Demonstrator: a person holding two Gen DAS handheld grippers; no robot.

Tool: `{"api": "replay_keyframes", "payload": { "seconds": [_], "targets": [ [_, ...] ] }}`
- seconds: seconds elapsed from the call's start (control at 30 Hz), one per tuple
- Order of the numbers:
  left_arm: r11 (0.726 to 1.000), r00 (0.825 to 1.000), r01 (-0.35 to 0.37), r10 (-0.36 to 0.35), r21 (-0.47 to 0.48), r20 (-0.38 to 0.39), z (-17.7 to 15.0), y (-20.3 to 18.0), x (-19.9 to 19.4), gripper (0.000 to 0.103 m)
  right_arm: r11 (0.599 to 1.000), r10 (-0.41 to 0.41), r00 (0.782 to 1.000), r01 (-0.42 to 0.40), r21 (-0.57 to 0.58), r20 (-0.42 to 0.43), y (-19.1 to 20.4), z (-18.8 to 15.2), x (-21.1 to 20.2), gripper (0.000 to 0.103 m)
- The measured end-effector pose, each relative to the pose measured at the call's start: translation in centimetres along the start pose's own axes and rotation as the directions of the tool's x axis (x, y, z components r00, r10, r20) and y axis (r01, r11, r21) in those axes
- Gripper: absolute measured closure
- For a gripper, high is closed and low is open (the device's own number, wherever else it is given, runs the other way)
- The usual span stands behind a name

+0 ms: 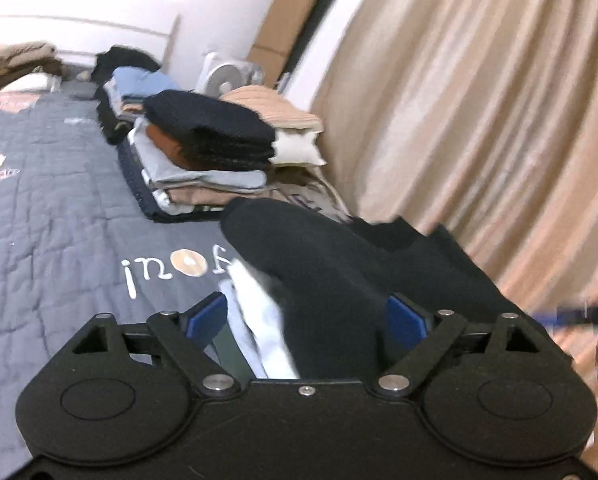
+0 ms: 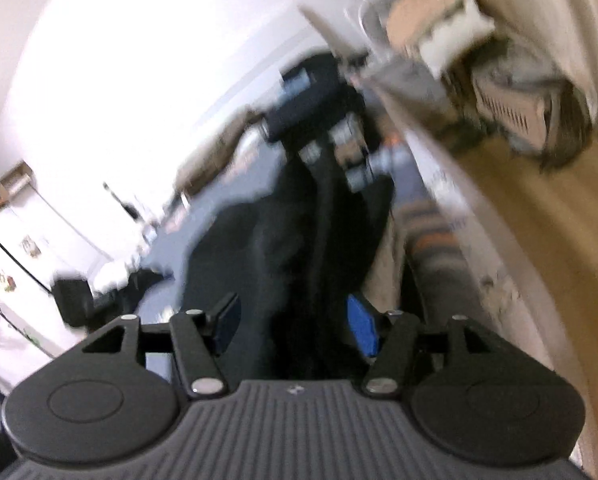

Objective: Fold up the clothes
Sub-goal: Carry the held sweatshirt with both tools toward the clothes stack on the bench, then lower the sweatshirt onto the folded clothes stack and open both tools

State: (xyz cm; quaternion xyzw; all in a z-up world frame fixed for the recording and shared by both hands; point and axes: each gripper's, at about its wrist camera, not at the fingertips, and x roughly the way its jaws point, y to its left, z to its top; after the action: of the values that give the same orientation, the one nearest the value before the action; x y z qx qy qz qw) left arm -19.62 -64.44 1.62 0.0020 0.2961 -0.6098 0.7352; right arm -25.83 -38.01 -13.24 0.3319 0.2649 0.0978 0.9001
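Looking along my left hand-held gripper (image 1: pixel 305 320), I see its jaws spread wide, blue pads (image 1: pixel 203 320) at 9 and 3 o'clock, with a black garment (image 1: pixel 331 264) bunched between them. The pads do not seem to press it; the cloth mounds up toward 12 o'clock and drapes off toward 2 o'clock, with a pale cloth (image 1: pixel 259 312) showing under its left edge. It lies on the bed, on a grey quilt (image 1: pixel 59 208) that fills the 9 o'clock side. Beyond, at 11 o'clock, stands a stack of folded clothes (image 1: pixel 207 152), a dark piece on top, and a second stack (image 1: pixel 135 88) farther back. A beige curtain (image 1: pixel 479 120) hangs from 1 to 3 o'clock.

My right hand-held gripper (image 2: pixel 295 322) view is badly blurred. Its jaws stand partly apart, and the same black garment runs up between them toward 12 o'clock. Whether the pads bite on the fabric I cannot tell. Wooden floor (image 2: pixel 539 240) shows at 3 o'clock.
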Motion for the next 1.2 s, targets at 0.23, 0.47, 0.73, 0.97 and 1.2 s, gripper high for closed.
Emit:
{"api": "replay_keyframes", "payload": {
  "seconds": [0.23,0.47,0.73,0.97,1.2],
  "targets": [
    [0.989,0.993,0.113,-0.11,0.098,-0.035,-5.3,-6.4,-2.2,0.012,0.982,0.051,0.997,-0.041,-0.184,0.05,7.4,1.1,2.1,0.035],
    [0.974,0.975,0.218,-0.215,0.059,-0.053,-7.8,-8.4,-0.3,0.008,0.986,0.032,0.992,-0.051,-0.159,-0.12,7.1,2.7,11.6,0.035],
    [0.977,0.976,0.215,-0.215,-0.007,-0.035,-6.9,-6.0,-0.2,0.008,0.998,-0.053,0.995,0.056,0.041,-0.085,-0.4,3.3,12.2,0.049],
    [0.969,0.97,0.244,-0.244,-0.041,-0.015,-6.1,-5.8,-0.2,0.008,0.999,-0.045,0.999,0.045,0.022,-0.006,-4.6,1.4,12.2,0.052],
    [0.953,0.953,0.3,-0.301,-0.039,-0.023,-7.6,-6.4,-1.4,0.008,0.994,0.084,0.996,-0.086,0.067,0.031,-3.4,1.5,8.1,0.049]
  ]
}}
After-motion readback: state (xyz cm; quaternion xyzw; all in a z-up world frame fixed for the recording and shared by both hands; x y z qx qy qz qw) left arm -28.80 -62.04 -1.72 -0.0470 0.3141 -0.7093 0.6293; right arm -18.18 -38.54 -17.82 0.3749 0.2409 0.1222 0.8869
